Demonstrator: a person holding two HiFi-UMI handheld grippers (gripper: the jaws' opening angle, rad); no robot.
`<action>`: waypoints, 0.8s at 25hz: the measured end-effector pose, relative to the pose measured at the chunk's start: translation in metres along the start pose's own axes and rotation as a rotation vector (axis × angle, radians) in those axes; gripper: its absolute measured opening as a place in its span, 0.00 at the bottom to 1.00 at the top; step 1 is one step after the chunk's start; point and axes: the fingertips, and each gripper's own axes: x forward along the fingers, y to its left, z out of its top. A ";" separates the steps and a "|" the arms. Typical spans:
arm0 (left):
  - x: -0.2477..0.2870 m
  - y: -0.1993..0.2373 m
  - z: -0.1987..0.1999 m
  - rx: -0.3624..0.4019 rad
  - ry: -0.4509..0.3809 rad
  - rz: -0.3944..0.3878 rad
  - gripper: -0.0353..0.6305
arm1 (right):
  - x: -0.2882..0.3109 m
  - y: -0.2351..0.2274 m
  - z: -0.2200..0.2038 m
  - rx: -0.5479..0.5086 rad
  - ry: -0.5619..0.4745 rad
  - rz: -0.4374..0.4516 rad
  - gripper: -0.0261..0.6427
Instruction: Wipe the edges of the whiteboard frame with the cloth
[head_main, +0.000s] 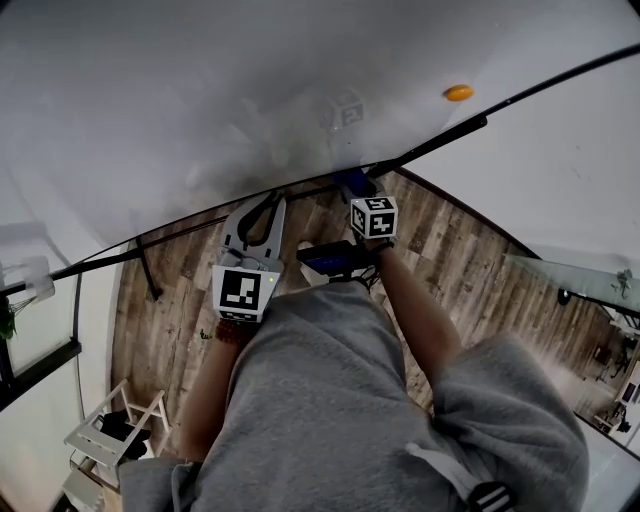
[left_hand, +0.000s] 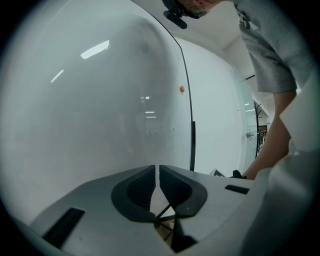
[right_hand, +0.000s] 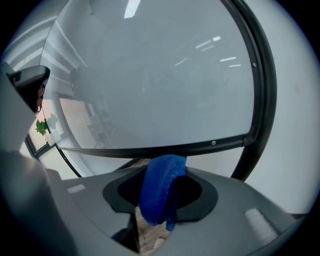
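- Head view: we look steeply down past a grey shirt (head_main: 320, 400). Both forearms reach forward toward the whiteboard (head_main: 200, 100), which fills the upper part of the view.
- The left gripper (head_main: 266, 200) points up at the board's black frame (head_main: 440, 140), with its marker cube nearest the body.
- The right gripper (head_main: 350, 182) is just beside it, to the right. It holds the blue cloth (head_main: 354, 184) up at the lower frame bar.
- An orange magnet (head_main: 459, 93) sits on the board, well apart from both tools. Below the board are a wooden floor (head_main: 470, 270), a black stand leg (head_main: 148, 270) and a white chair (head_main: 110, 430).
- Left gripper view: the left gripper (left_hand: 159, 172) has its jaws drawn together to a thin slit, with nothing between them.
- Ahead of it is the whiteboard (left_hand: 100, 110), with a dark upright frame edge (left_hand: 192, 145) and the orange magnet (left_hand: 182, 89) close to that edge. A bare forearm (left_hand: 272, 145) and a grey sleeve (left_hand: 265, 50) fill the right side.
- Right gripper view: the right gripper (right_hand: 162, 195) is clamped on the blue cloth (right_hand: 160, 187), which bulges up out of the jaws and hangs down below them.
- The top of the cloth lies right under the lower frame bar (right_hand: 165, 148). We cannot tell whether it presses against the bar.
- That bar meets the side bar at a corner to the right, and a small screw (right_hand: 213, 143) shows on it. The whiteboard (right_hand: 150, 75) lies above, and a green plant (right_hand: 41, 127) shows far left.
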 end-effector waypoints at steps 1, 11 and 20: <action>0.000 0.001 -0.001 0.002 -0.001 -0.001 0.10 | 0.000 0.001 0.000 -0.002 0.000 0.001 0.28; -0.006 0.007 -0.005 0.010 0.013 -0.002 0.10 | 0.002 0.015 -0.001 0.023 -0.010 0.024 0.28; -0.011 0.013 -0.009 0.010 0.041 0.009 0.10 | 0.006 0.025 -0.002 0.021 -0.016 0.042 0.28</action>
